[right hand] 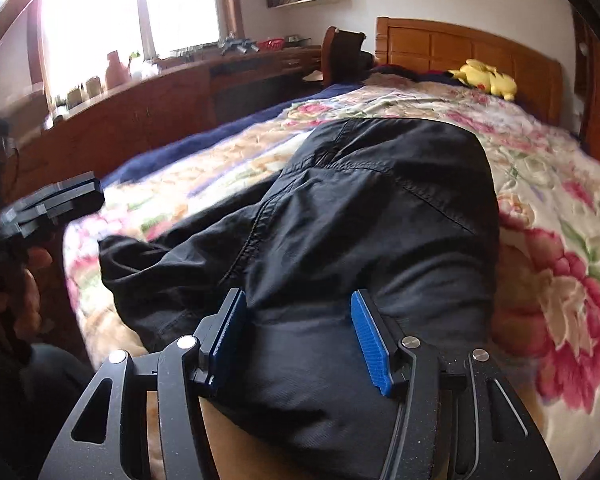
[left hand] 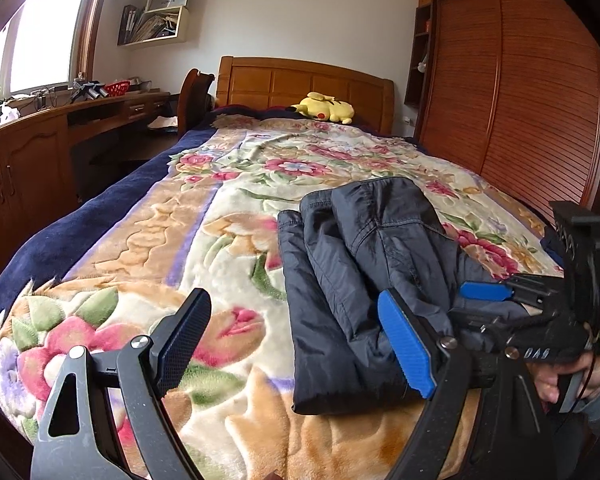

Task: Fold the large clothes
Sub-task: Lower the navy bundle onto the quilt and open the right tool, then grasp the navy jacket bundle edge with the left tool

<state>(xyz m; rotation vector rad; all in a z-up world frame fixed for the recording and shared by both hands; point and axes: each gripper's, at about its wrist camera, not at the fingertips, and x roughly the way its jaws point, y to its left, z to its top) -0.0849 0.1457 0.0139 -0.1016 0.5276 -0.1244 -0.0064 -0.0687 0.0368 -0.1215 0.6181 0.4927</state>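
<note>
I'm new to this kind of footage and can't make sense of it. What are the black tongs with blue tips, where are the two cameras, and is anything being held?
There is no robot here: a person holds a hand-operated two-finger gripper in each hand, and each carries a wide-angle camera looking along its fingers. One picture is from the left gripper, the other from the right gripper. On the bed, covered by a plush floral blanket, lies a folded dark navy padded jacket; a yellow plush toy sits by the wooden headboard. The left gripper is open and holds nothing. The right gripper's blue pads straddle the jacket's near edge without pinching it.
</note>
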